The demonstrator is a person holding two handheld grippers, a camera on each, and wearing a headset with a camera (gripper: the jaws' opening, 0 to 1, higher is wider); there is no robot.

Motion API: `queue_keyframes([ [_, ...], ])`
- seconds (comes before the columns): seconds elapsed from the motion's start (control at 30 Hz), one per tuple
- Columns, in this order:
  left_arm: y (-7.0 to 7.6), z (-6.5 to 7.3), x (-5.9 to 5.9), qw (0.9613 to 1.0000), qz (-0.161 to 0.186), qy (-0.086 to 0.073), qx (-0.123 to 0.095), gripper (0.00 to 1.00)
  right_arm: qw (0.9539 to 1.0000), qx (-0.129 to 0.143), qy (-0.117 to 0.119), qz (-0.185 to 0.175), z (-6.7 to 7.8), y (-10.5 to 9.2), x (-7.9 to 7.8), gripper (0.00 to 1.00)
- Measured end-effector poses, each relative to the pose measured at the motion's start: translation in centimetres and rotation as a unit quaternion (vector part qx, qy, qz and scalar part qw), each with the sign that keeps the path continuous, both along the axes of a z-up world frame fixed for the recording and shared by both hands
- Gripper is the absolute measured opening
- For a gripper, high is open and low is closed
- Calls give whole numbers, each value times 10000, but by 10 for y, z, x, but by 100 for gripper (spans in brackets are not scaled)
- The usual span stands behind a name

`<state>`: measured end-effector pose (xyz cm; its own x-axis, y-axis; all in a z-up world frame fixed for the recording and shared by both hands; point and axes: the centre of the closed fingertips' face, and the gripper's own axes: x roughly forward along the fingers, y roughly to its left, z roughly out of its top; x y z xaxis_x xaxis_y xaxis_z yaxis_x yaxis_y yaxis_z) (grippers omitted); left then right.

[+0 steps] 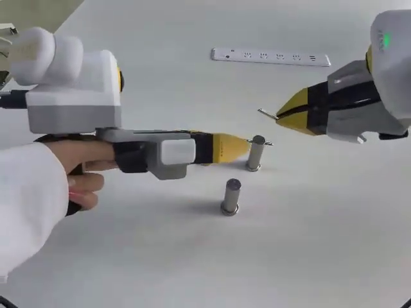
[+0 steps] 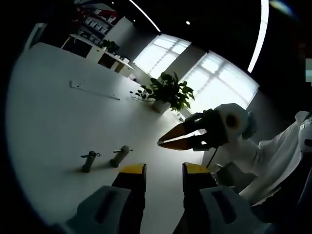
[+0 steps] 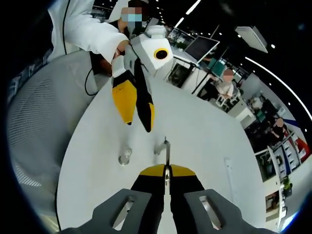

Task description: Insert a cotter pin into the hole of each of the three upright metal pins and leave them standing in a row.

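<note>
The cotter pin [image 3: 166, 152] is pinched between the pressed-together jaws of the right gripper [image 1: 281, 117]. It sticks out forward past the tips, with its long axis along the jaws and nearly level. The bare metal pin [image 1: 231, 196] stands upright on the table [image 1: 321, 256], so its long axis crosses that of the cotter pin; its hole is too small to make out. From the right gripper this pin lies ahead of the tips, lower, and off to the left (in the right gripper view I look down on its round top). The other metal pin [image 1: 255, 153] stands almost straight ahead of the cotter pin's end, near it, and seems to carry a thin wire through its head already. The left gripper [image 2: 164, 171] has its jaws spread with nothing between them. Its tip is just beside that fitted pin, and the bare pin stands apart, to one side of it. I judge that the right gripper must swing left and come down until the cotter pin is level with the bare pin's hole; the left gripper could steady that pin.
</note>
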<state>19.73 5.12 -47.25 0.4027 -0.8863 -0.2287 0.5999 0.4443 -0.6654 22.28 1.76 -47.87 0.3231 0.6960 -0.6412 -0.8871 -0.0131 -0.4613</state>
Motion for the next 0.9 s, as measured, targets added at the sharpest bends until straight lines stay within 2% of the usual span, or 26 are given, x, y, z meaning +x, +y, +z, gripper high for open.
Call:
queue_keyframes([
  [0.03,-1,0,2,10000,14,85,-39,26,10000,33,17,36,0,3,-6,0],
  [0.23,-4,-5,6,9998,-30,191,109,23,9999,-46,-50,147,-3,9,-17,0],
  [0.4,-10,-11,10,9987,133,489,-66,18,9997,-80,-29,212,-12,14,-20,0],
  [0.7,-20,-18,9,9982,131,578,-2,7,9997,-144,-21,217,-16,13,-23,0],
  [0.9,-23,-18,9,9984,93,555,64,1,9996,-163,-42,221,-15,13,-22,0],
])
